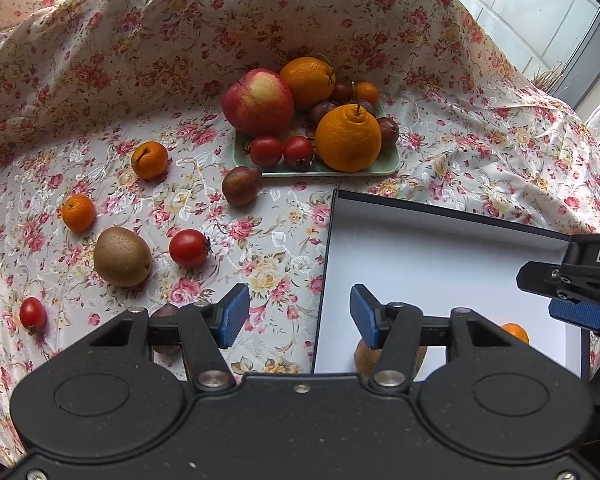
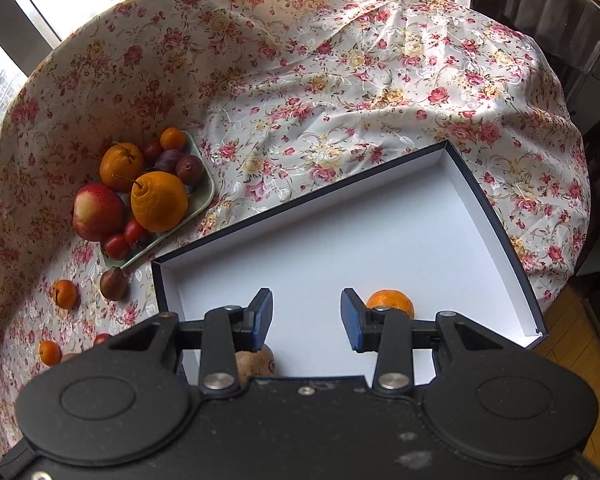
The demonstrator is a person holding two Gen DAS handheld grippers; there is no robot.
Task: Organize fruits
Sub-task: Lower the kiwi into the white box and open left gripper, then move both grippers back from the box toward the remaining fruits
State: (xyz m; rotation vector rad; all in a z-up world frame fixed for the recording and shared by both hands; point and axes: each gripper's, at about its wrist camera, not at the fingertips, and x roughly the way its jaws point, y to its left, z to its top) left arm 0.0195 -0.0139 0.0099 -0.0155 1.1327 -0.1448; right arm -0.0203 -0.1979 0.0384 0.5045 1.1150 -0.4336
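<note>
You see: box point(image 2: 380, 216) near right, mandarin point(image 2: 390, 301) and kiwi point(image 2: 260, 362) in it | tray point(image 1: 380, 164) of fruit behind | loose fruit left on cloth point(image 1: 280, 232)

Only one legible marking: white capitals "DA", cut off by the frame edge, on the black body of my right gripper point(image 1: 580, 304), seen from the left wrist camera. I read no other text anywhere.
</note>
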